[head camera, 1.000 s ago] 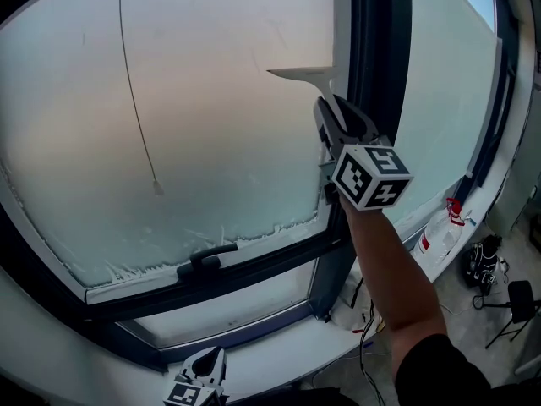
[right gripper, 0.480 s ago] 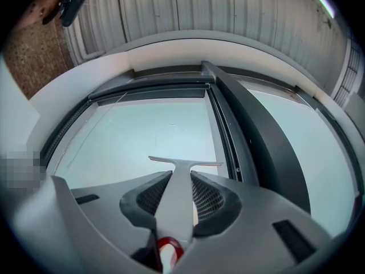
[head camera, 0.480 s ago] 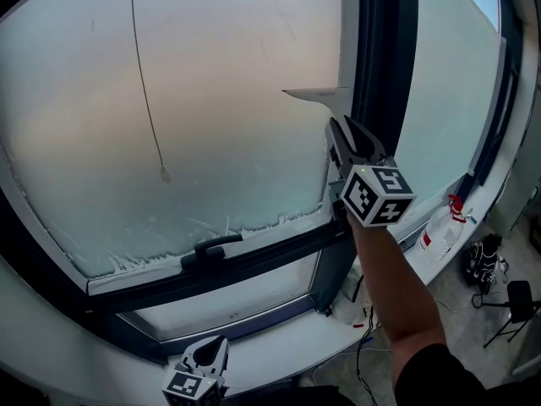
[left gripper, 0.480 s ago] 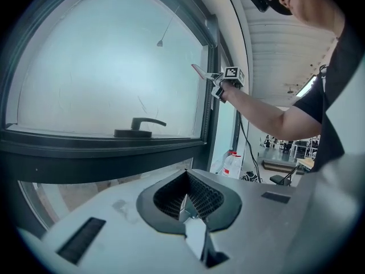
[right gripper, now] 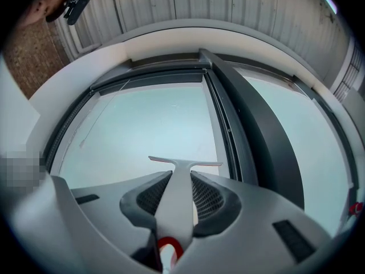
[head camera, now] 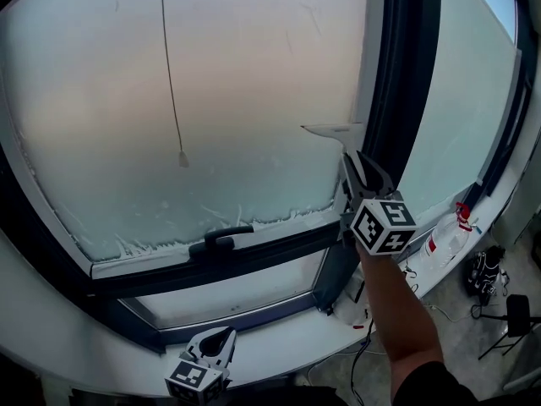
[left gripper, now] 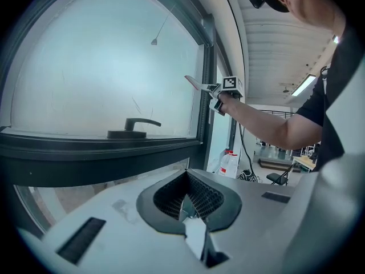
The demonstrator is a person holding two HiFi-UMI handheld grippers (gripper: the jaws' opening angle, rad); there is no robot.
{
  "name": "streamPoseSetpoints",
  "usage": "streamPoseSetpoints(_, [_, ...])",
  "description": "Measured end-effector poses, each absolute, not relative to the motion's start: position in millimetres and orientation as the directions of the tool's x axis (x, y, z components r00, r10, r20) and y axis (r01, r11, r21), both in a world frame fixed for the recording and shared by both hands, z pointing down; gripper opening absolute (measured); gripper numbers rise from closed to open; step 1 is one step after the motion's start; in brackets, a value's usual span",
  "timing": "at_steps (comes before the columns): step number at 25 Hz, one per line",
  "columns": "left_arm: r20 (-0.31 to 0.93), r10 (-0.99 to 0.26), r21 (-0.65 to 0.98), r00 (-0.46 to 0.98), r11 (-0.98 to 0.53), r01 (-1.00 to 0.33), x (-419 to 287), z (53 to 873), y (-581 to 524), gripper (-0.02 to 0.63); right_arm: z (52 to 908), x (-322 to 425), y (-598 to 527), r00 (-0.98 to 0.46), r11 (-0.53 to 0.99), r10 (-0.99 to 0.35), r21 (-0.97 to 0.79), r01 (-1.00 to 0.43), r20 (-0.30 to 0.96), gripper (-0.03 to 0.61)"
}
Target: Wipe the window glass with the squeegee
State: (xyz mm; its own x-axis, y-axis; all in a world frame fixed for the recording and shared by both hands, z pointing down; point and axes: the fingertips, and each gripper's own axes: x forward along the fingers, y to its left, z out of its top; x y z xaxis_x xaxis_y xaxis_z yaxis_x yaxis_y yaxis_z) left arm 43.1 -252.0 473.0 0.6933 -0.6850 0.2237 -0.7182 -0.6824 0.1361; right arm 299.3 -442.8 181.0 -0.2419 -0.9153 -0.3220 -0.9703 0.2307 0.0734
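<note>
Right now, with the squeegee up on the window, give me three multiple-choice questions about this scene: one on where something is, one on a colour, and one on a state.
1. Where on the large pane is the blade of the squeegee?
A. By its right edge, next to the dark upright frame
B. In its top left corner
C. Beside the hanging cord

2. What colour is the window handle?
A. White
B. Dark, near black
C. Red

3. How do the fingers of the left gripper stand?
A. Shut on the squeegee
B. Wide apart
C. Together, holding nothing

Answers:
1 A: the head view shows the blade close beside the frame.
2 B: it is as dark as the sash bar it sits on.
3 C: the left gripper view shows them meeting with nothing between; the right gripper holds the squeegee.
</note>
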Motion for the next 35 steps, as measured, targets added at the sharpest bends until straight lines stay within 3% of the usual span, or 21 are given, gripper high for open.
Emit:
streamPoseSetpoints(22, [0.276, -0.690, 0.175, 0.669, -0.648, -0.741, 43, 498, -250, 0.000, 398, 296, -442, -0.238, 0.237, -0.971, -0.019, -0.971, 0.028, 0.087])
streamPoseSetpoints(35, [0.283, -0.693, 0.183, 0.663, -0.640, -0.747, 39, 502, -250, 0.000, 441, 294, -443, -0.228, 0.229, -0.968, 0.004, -0.973, 0.105, 0.087])
